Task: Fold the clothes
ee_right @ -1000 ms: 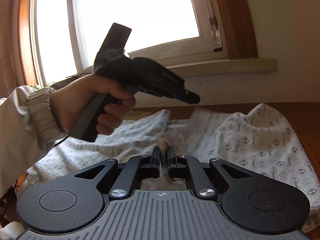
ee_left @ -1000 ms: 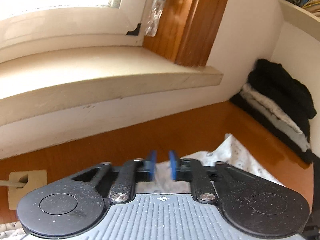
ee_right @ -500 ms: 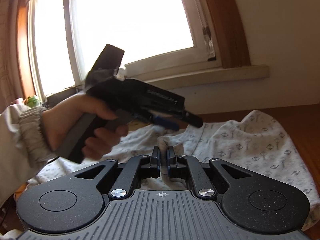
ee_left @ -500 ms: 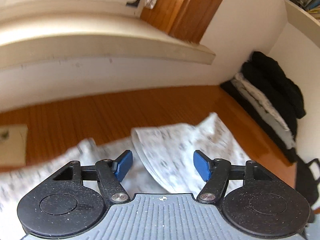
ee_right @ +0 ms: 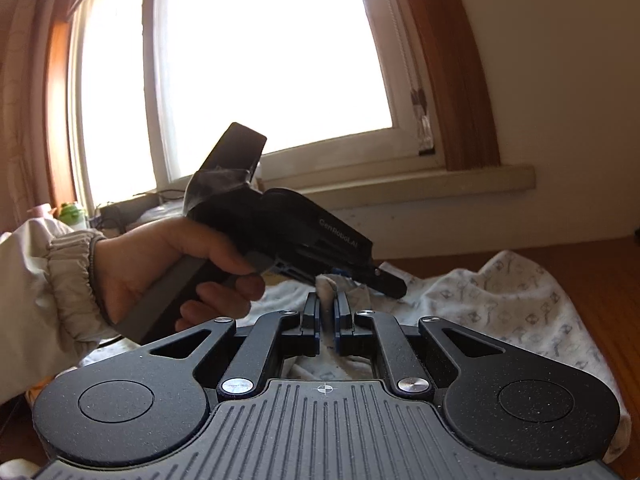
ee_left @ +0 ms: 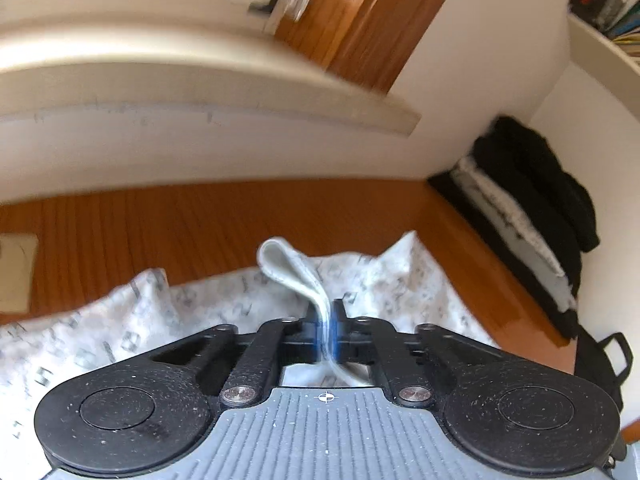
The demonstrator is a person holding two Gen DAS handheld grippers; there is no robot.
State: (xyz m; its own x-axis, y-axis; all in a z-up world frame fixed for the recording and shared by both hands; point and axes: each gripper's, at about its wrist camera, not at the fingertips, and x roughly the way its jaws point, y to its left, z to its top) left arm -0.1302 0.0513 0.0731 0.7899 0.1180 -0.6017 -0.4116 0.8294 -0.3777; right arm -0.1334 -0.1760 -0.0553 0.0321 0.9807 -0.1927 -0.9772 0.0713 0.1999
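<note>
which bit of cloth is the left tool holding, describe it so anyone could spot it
On the wooden table under the windowsill lies a white patterned garment. The left tool pinches its plain band edge, a raised loop, unprinted unlike the surrounding fabric.

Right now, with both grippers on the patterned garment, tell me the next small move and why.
Probably lift both grips together and draw them apart to spread the cloth. The left gripper is shut on a folded edge of the patterned garment, and the right gripper pinches a neighbouring bit, while the rest lies rumpled on the wooden table, too bunched to fold.
</note>
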